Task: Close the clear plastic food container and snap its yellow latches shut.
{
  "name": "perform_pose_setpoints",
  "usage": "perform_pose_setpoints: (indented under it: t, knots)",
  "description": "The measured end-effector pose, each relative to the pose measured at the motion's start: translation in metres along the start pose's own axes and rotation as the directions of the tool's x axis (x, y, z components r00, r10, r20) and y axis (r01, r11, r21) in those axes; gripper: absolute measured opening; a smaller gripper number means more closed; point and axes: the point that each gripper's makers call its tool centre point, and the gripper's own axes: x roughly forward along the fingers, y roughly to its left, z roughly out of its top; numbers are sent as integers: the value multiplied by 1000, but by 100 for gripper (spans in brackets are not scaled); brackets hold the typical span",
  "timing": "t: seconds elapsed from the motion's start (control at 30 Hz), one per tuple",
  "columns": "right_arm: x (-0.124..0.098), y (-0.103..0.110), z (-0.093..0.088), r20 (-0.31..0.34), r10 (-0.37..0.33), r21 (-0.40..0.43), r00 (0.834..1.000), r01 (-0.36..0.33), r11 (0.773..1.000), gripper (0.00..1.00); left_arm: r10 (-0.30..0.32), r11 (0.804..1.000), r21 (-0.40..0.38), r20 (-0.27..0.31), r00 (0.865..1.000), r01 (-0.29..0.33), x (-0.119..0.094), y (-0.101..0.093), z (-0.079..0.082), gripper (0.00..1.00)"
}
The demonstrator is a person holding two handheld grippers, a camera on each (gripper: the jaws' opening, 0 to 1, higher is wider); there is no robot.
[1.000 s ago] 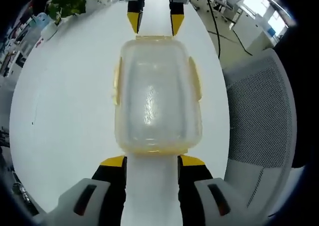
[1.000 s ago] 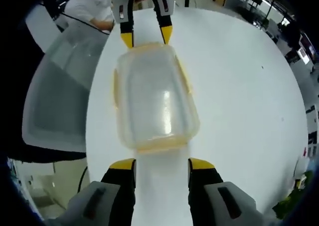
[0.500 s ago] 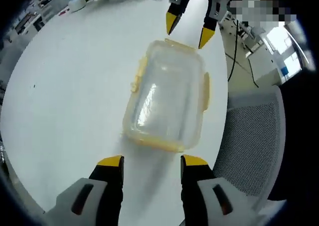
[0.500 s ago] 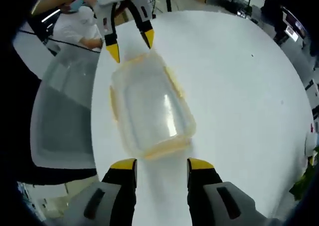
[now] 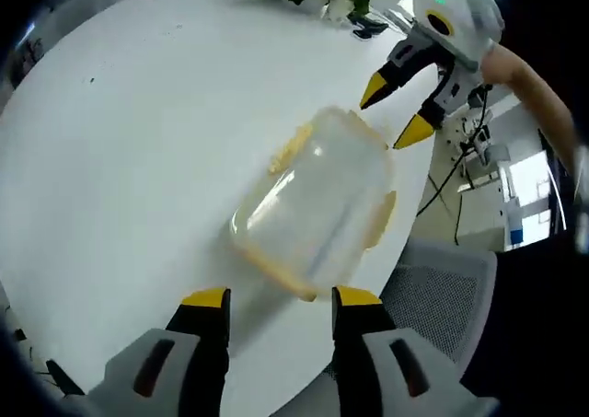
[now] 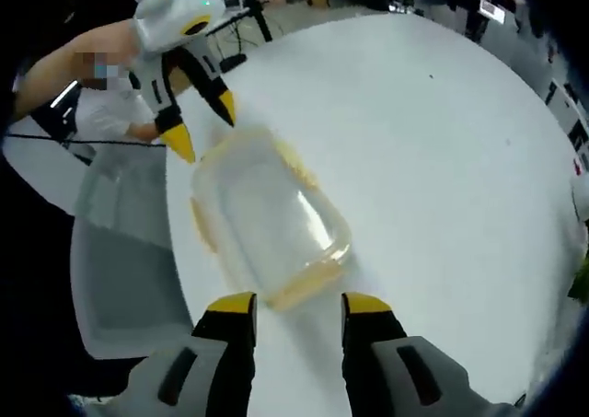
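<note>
Clear container [image 5: 317,201] w/ lid on lies on white bench [image 5: 129,141] near its edge, betw. both tools; left hand-held gripper [image 5: 281,299] jaws apart, just short of its near end; right hand-held gripper [image 6: 288,305] likewise apart, holding nothing; yellow latches [image 6: 204,224] along sides.

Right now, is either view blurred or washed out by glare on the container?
Left gripper view: container smeared by motion blur, its lid streaked with glare. Right gripper view: container slightly blurred, a bright reflection on the lid; white table evenly lit.
</note>
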Motion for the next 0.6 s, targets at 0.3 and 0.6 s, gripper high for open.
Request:
perform_pose_setpoints:
  t: [0.3, 0.6]
  knots:
    - [0, -3, 7, 34, -4, 147, 999, -1, 989, 32, -57, 966, -245, 93, 994, 78, 1, -4, 6, 43]
    - [3, -6, 3, 39, -13, 255, 999, 3, 967, 30, -49, 928, -361, 116, 992, 88, 5, 3, 3, 43]
